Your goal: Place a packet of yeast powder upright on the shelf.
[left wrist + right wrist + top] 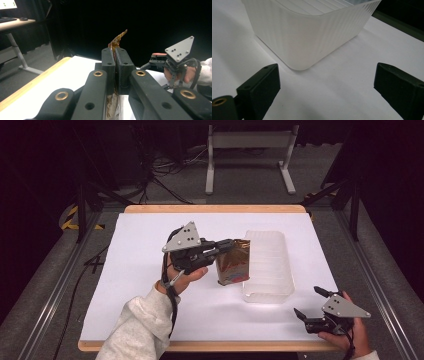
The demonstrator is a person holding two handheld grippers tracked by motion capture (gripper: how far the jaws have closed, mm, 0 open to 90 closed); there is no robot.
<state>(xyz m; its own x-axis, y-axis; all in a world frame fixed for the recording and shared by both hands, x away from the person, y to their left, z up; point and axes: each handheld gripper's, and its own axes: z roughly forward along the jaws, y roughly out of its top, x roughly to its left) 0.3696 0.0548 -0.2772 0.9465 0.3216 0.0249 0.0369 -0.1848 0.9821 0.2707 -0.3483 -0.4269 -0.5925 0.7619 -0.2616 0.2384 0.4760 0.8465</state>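
Left gripper [220, 249] is clamped on the top edge of a brown foil pouch [234, 264]; in the left gripper view the jaws are pressed flat together with the crinkled foil edge [117, 40] sticking up between and above them, and the pouch body running down below the pads. From the high view the pouch hangs roughly upright, somewhat right of the table's middle, right up against the left long wall of the translucent ribbed plastic bin [267, 265]; can't tell whether its bottom is touching the white sheet [145, 270] or just clear of it, or whether it touches the bin wall. Left hand [187, 276] holds the gripper from underneath, grey sleeve [137, 327] coming in from the front edge. Bin sits on the right half of the table, long axis running front to back, well in from the right edge. Right gripper [311, 305] rests near the front right corner, jaws spread wide with nothing between them; the right gripper view shows both black pads [259, 87] apart over bare white surface, pointed at the bin's near rounded corner [307, 42], not touching it. The right gripper also shows in the left gripper view, beyond the pouch [160, 61]. Table has a wooden border [215, 209] around the white sheet.
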